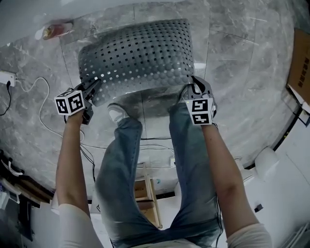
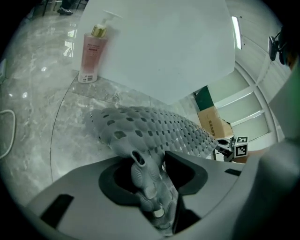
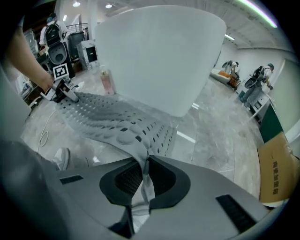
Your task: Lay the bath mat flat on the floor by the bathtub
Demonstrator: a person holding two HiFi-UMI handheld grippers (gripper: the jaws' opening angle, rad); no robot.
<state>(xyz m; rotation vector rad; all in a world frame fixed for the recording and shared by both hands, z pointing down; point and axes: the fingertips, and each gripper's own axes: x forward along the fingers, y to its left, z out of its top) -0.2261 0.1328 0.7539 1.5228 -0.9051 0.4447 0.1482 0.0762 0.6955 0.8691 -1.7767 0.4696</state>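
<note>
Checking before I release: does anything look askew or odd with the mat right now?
Yes: the bath mat is not flat yet. It humps up off the floor beside the bathtub, near corners raised in the left claw and right claw, the left corner crumpled into a wad. Nothing looks spilled or damaged.

The white bathtub (image 1: 97, 7) closed off the far side, with a pink pump bottle (image 1: 55, 30) upright on the floor just beside it at the left. The bath mat (image 1: 138, 53), stretched between the left gripper (image 1: 93, 86) and the right gripper (image 1: 194, 83), hung over the marble floor (image 1: 242, 72) before the tub. Right of the mat, bare floor lay open as far as a cardboard box (image 1: 300, 63). On the left, a white cable (image 1: 48, 97) looped across the floor near the left gripper. The person's shoe (image 1: 116, 114) stood just behind the mat's near edge, and a black cable (image 1: 155, 139) crossed the floor between the legs.
</note>
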